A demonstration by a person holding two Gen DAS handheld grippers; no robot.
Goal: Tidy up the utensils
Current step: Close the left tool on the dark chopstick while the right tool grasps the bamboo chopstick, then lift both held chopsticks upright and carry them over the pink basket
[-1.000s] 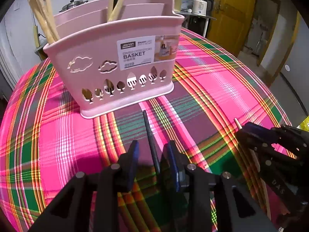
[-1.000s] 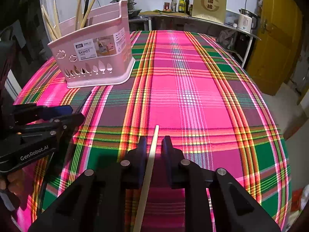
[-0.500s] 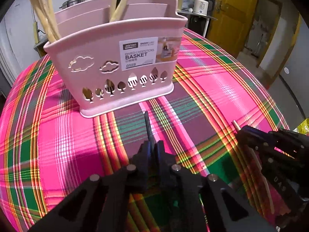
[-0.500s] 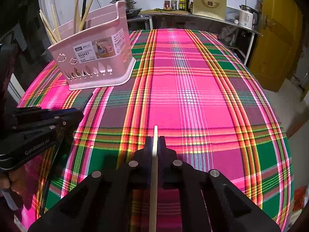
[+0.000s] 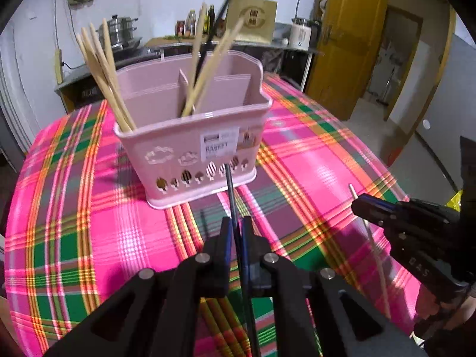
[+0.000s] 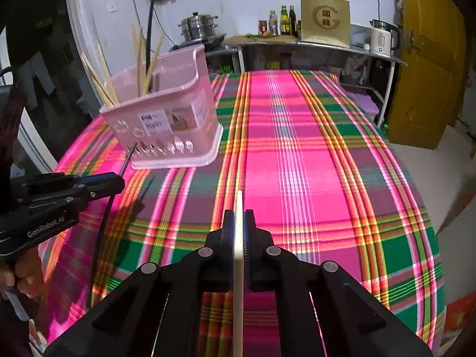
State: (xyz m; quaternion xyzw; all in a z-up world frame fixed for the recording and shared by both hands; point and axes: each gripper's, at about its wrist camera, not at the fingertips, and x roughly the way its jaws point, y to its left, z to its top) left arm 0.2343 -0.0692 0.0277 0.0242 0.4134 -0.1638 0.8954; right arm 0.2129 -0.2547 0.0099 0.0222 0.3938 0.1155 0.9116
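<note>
A pink utensil basket (image 5: 190, 136) stands on the plaid tablecloth with several wooden chopsticks (image 5: 102, 71) and one black stick in its compartments; it also shows in the right wrist view (image 6: 166, 122). My left gripper (image 5: 235, 232) is shut on a black chopstick (image 5: 230, 190), lifted off the cloth, its tip pointing at the basket's front wall. My right gripper (image 6: 239, 223) is shut on a pale wooden chopstick (image 6: 238, 255), held above the cloth to the right of the left gripper (image 6: 89, 186). The right gripper also shows in the left wrist view (image 5: 361, 205).
The plaid tablecloth (image 6: 312, 163) covers a round table whose edge drops off at the right. Behind stands a counter with a steel pot (image 6: 199, 26), bottles (image 6: 285, 19), a sign and a kettle (image 6: 382, 37). A yellow door (image 6: 428, 59) is at the right.
Both grippers closed on their chopsticks and lifted them off the cloth. The view has risen, so the basket's open top now shows.
</note>
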